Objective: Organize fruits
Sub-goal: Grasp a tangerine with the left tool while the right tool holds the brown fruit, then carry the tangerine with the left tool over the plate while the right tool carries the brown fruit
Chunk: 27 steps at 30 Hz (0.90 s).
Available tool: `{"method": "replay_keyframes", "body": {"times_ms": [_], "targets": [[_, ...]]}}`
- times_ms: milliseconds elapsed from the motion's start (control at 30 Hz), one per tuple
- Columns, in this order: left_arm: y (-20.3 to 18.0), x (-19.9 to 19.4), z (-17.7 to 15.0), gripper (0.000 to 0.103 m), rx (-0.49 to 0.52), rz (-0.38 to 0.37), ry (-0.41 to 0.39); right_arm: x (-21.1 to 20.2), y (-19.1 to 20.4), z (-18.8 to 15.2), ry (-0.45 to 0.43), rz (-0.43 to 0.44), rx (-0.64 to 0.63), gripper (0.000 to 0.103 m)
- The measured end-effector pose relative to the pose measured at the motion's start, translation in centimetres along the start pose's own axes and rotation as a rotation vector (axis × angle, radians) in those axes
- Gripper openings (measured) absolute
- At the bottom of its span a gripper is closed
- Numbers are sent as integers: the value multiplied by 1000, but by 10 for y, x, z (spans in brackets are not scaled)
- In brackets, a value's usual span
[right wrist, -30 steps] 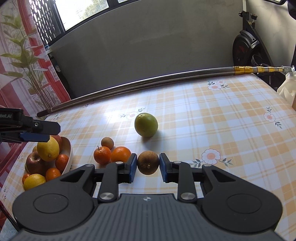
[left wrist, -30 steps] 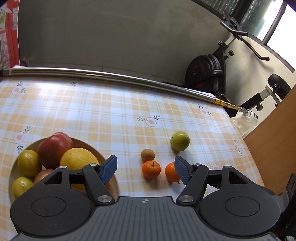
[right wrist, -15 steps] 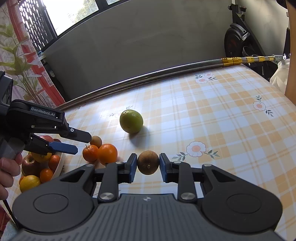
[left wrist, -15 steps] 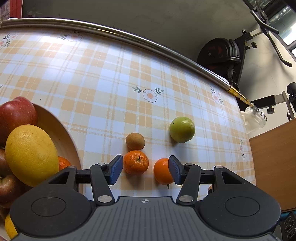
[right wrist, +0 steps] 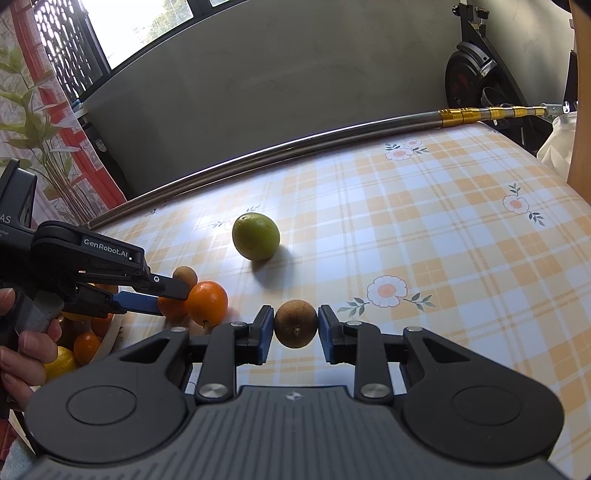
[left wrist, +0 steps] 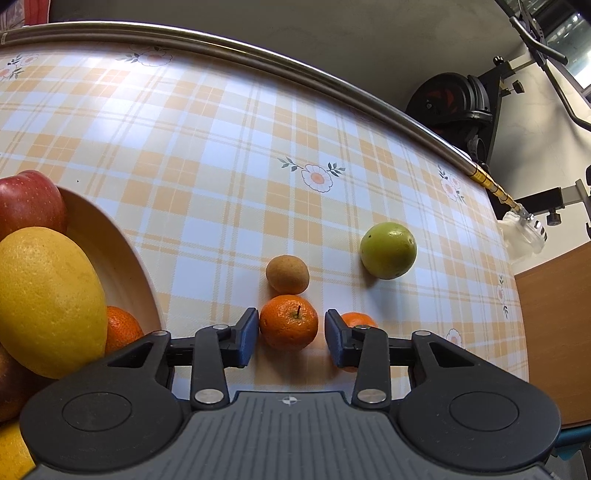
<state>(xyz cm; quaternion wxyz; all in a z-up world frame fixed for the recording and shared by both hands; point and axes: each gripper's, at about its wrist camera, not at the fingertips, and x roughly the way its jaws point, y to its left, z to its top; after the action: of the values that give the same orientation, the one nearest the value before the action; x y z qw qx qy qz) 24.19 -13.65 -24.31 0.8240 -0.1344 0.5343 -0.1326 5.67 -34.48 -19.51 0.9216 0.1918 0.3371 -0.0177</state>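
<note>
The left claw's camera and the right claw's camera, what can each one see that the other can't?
Only the left camera shows the red apple and the big yellow fruit clearly in the bowl. Only the right camera shows the brown fruit gripped in the right claw, the person's hand and the window. Both show the green fruit, the stemmed orange between the left claw's open pads, and the checked tablecloth.

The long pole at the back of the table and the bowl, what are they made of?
The pole looks like polished steel: silvery and shiny, with gold-coloured rings near one end. The bowl looks like smooth cream plastic or ceramic; the pictures cannot tell which.
</note>
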Motion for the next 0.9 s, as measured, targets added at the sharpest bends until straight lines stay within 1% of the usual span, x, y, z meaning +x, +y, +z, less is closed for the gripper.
{"method": "replay_keyframes", "body": {"times_ms": [100, 233, 400, 467, 567, 667, 767, 900], "targets": [[-1, 0, -2, 36, 31, -11, -11, 0, 0, 0, 2, 0, 3, 29], [-1, -7, -5, 36, 46, -42, -20, -1, 1, -1, 4, 0, 4, 29], [-3, -36, -7, 36, 110, -77, -62, -5, 8, 0, 5, 14, 1, 29], [1, -53, -9, 36, 121, -109, -88, -7, 14, 1, 5, 24, -4, 29], [11, -79, -12, 36, 125, -138, -111, -6, 27, 4, 10, 46, -21, 29], [23, -105, -14, 36, 138, -129, -148, -5, 46, 8, 12, 76, -54, 29], [47, -137, -13, 36, 137, -134, -195, -2, 69, 13, 19, 133, -83, 29], [82, -171, -14, 36, 127, -95, -241, 7, 103, 16, 43, 187, -138, 29]]}}
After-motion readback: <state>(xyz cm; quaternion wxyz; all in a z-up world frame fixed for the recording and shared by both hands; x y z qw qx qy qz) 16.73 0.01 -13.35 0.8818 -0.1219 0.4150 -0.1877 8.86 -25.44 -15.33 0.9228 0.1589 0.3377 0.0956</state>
